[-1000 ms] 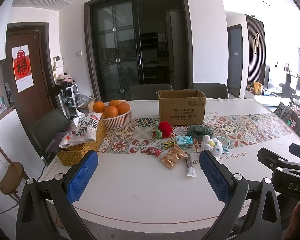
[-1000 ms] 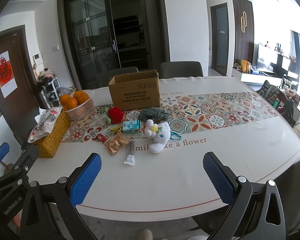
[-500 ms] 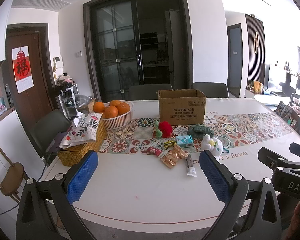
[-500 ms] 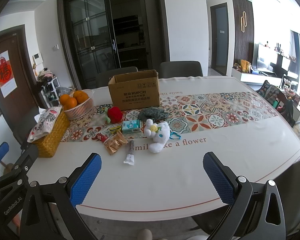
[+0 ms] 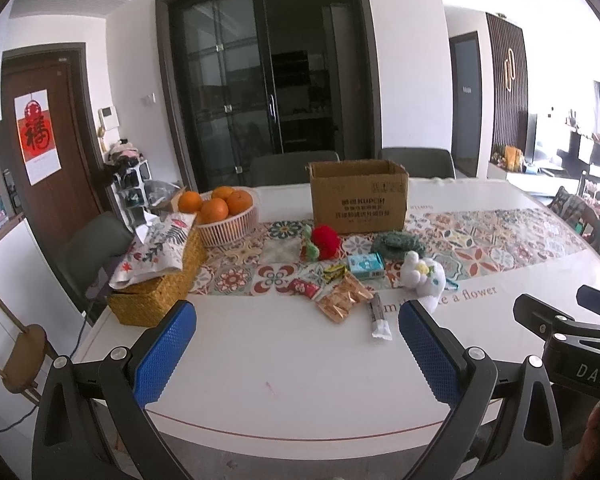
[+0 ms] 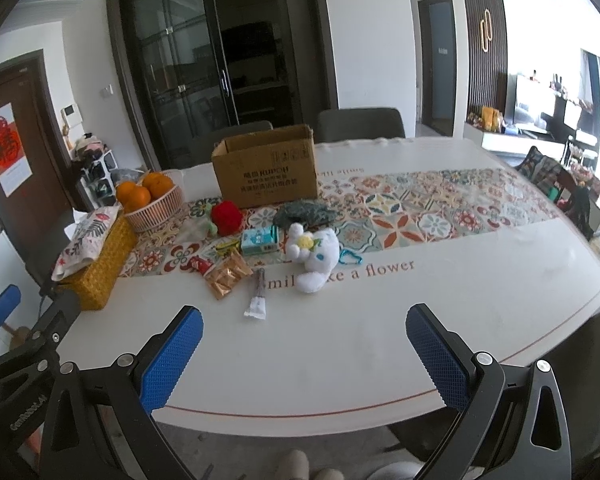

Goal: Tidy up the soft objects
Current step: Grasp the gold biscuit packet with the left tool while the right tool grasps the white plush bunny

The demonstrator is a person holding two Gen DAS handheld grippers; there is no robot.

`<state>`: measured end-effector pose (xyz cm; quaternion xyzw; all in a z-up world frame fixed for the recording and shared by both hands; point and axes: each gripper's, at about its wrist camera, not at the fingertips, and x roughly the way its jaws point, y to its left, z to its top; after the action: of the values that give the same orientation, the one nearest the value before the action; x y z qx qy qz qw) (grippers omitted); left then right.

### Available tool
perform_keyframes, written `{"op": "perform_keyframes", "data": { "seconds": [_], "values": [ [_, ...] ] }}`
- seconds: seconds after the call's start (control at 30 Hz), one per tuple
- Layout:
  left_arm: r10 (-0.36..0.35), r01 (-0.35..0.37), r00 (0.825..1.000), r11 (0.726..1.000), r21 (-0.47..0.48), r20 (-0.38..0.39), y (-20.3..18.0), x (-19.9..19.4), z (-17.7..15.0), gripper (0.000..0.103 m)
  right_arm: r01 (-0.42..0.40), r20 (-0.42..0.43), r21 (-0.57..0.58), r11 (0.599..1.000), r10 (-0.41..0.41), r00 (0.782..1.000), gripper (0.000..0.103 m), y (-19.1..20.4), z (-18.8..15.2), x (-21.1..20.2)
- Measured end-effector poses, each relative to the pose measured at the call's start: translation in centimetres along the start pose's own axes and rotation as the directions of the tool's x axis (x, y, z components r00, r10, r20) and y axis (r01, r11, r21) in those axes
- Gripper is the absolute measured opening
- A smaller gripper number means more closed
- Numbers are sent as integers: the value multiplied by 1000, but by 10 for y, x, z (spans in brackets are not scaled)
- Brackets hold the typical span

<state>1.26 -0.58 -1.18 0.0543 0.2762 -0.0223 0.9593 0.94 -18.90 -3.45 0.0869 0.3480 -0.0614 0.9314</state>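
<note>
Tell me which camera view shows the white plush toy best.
The right wrist view: the white plush toy lies whole and unobstructed there. In the left wrist view the left gripper's blue finger pad overlaps its lower end.

a white plush dog (image 6: 314,254) with a yellow flower on its head lay on its side at the near edge of the patterned runner, partly over the printed lettering, a teal clip just beside it. behind it, a dark green knitted piece (image 6: 305,211) lay flat and bunched in front of the cardboard box (image 6: 265,172), which stood upright with its top open. to the left, a red pompom toy (image 6: 227,218) with green leaves sat on the runner, near the box's front corner.
</note>
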Motion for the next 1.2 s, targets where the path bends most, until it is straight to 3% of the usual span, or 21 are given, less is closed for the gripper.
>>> {"op": "perform_keyframes", "data": {
  "seconds": [0.37,0.63,0.87,1.0,1.1,1.2],
  "values": [
    [-63,65,994,997,29,-90,-16,52,6,103,-10,-67,3,1000,10,998,103,-5,14,42],
    [-114,130,974,989,72,-197,-24,115,12,103,-6,-154,16,1000,9,988,103,-3,29,98],
    [-186,224,922,972,76,-339,-29,187,19,103,7,-261,22,1000,-1,965,103,4,45,156],
    [-220,271,885,960,71,-410,-30,223,19,103,33,-304,48,998,-17,953,103,6,50,187],
    [-254,317,842,947,57,-476,-33,248,16,103,51,-330,69,996,-26,944,103,8,53,205],
    [-251,338,823,938,83,-509,-38,266,13,100,76,-353,77,994,-44,935,103,6,56,222]
  ]
}}
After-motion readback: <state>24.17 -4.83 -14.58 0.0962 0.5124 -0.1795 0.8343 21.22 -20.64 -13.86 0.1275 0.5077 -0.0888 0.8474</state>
